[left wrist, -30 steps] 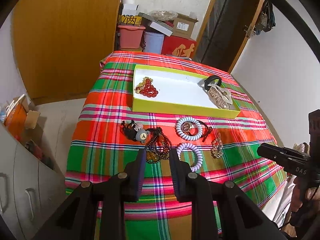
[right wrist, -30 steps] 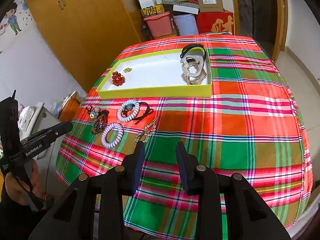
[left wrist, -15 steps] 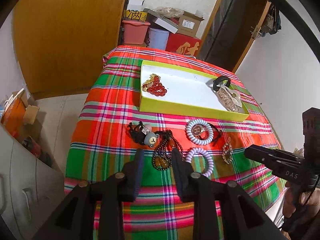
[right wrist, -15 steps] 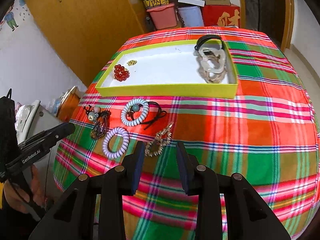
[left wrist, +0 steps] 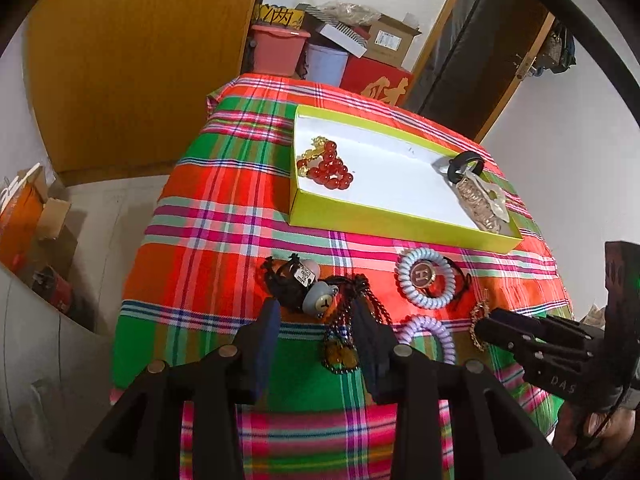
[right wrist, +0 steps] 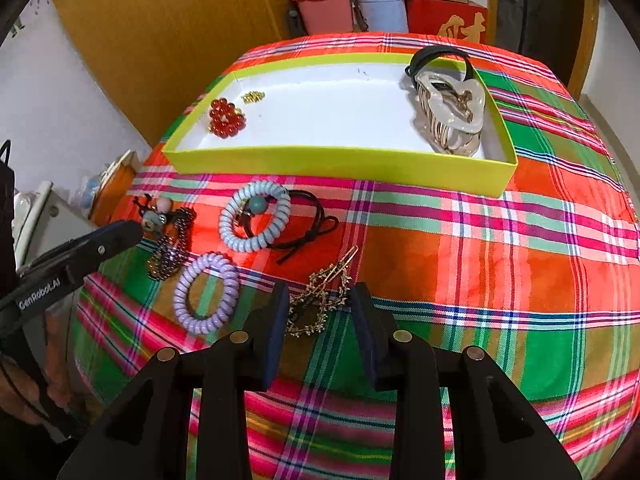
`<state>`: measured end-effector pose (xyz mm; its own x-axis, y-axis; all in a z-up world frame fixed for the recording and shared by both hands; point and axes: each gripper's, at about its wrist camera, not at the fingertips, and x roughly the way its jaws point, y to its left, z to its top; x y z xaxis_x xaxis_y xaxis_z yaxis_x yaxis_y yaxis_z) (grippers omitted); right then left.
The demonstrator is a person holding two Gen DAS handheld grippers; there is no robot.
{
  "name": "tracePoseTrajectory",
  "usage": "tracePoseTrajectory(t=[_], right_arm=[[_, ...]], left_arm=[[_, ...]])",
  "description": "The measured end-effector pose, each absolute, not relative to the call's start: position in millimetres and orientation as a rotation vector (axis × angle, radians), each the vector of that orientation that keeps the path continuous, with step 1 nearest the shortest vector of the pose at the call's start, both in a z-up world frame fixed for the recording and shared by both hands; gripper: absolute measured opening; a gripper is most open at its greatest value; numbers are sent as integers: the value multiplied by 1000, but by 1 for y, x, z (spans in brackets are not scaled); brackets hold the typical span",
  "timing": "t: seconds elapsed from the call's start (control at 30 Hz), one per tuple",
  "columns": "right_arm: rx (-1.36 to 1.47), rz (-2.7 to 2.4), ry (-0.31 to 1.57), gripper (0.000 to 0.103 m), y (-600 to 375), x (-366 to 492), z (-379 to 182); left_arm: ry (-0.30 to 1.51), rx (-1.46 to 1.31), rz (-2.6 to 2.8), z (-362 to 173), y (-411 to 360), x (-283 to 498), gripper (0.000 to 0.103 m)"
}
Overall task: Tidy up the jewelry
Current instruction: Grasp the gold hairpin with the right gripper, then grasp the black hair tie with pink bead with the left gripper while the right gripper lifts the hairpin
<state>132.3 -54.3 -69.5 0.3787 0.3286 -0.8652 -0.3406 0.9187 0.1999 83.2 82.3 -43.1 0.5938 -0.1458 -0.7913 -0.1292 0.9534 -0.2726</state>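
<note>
**Two grippers lined up over loose jewelry, nothing yet grasped**

Left gripper (left wrist: pixel 316 316): jaws opening, pads clear of everything. They bracket the dark bead strand (left wrist: pixel 344 332) and the bear charm (left wrist: pixel 318 300) beside it, a spread that suits a bulky tangle; whether the tips touch the cloth cannot be told.

Right gripper (right wrist: pixel 320 304): jaws parted and empty, standing either side of the gold hairpin (right wrist: pixel 320 300), which lies flat on the plaid cloth (right wrist: pixel 480 264). The narrow gap fits a thin piece and should keep the pads off the purple coil (right wrist: pixel 206 292) just to its left.

Further out, the blue coil (right wrist: pixel 254 216) with its black cord (right wrist: pixel 316 224) lies between the grippers' targets and the tray (right wrist: pixel 340 166). These five pieces sit in a loose row along the tray's near wall, probably so that each transfer is short.

Inside the tray, the red beads (right wrist: pixel 226 118) and a small gold piece (right wrist: pixel 253 97) occupy the left end; the claw clip (right wrist: pixel 452 116) and black band (right wrist: pixel 436 54) occupy the right. The white middle remains free, the likely place for the rest.
</note>
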Motion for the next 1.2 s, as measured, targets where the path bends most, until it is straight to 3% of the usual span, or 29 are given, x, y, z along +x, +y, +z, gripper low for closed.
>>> tracePoseTrajectory(t=[0.4, 0.5, 0.53, 0.77, 1.2], right_arm=[[-50, 418, 1086, 32, -61, 136, -71], [-51, 414, 1081, 22, -64, 138, -70], [-52, 413, 1080, 13, -64, 138, -69], [-63, 412, 1071, 12, -65, 140, -68], [-37, 406, 1027, 12, -83, 136, -49]], left_arm=[[944, -331, 0, -55, 85, 98, 36], [936, -326, -4, -56, 85, 97, 36], [933, -324, -4, -56, 85, 98, 36], [924, -303, 8, -57, 87, 98, 25], [866, -269, -1, -32, 85, 82, 23]])
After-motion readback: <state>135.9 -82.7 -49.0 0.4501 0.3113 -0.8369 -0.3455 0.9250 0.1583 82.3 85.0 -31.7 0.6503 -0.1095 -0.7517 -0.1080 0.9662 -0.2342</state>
